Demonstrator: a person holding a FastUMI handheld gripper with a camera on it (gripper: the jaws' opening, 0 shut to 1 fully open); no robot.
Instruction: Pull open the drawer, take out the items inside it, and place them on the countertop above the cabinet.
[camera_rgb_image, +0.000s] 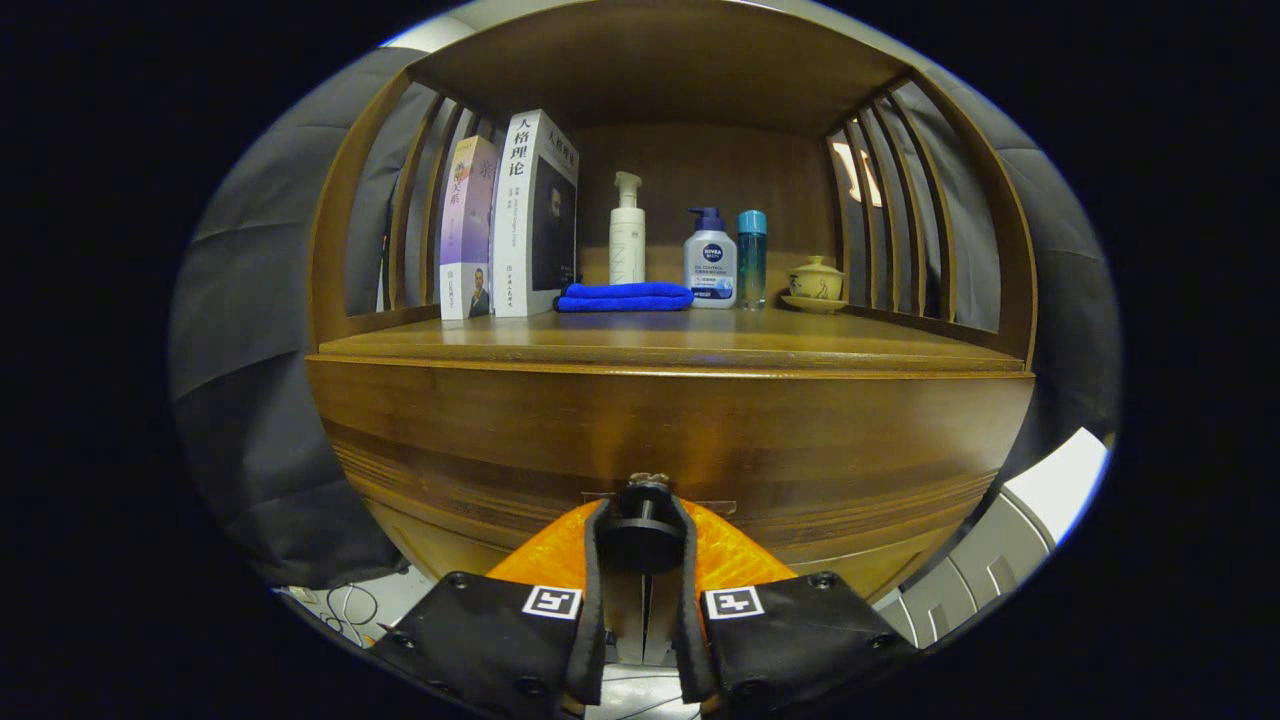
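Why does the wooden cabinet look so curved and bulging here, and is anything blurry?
Gripper view: the fisheye lens bows the cabinet and its countertop edge; light is dim and warm, with soft glare on the drawer front above the knob. The books stay sharp. The tool has closed on that knob.

The gripper (641, 530) has both fingers clamped on the drawer knob (641, 500); at twelve o'clock beyond, a blue cloth (625, 296) lies on the countertop (800, 345)

Two upright books (510, 225), three bottles (711, 258), one folded blue cloth (624, 296), one lidded cup (816, 279) on a saucer.
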